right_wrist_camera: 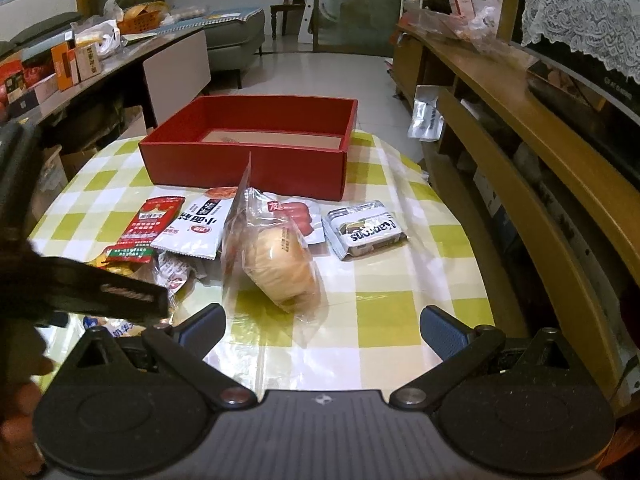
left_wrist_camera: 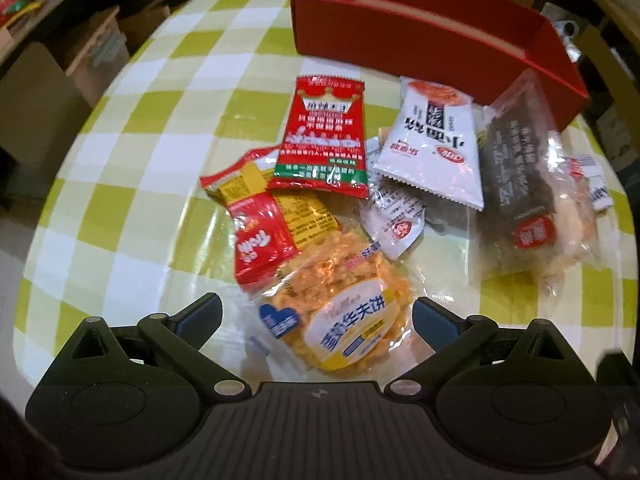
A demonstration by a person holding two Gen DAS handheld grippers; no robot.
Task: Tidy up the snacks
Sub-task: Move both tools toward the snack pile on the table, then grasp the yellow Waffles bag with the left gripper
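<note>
We see the left gripper with its 2 fingers spread wide and nothing held between them. They sit on either side of a clear waffle-snack packet with a yellow label, which lies on the table; the pads look apart from the wrapper, though the blur makes contact hard to judge.

Beyond that packet we see the rest of the pile: a small red sachet overlapping the waffle packet's far edge, a tall red packet with a green band, a white packet with black characters, and a dark snack in a clear wrapper whose far end leans against the red box. The box stands open at the far side of the green-and-white checked cloth.

The right gripper also has its 2 fingers wide open and holds nothing. Just ahead of its left finger we see a bagged round bun in a clear wrapper, with a sausage packet behind it and a silver-and-white packet lying apart to the right. The red box sits behind them all, showing only its cardboard floor.
</note>
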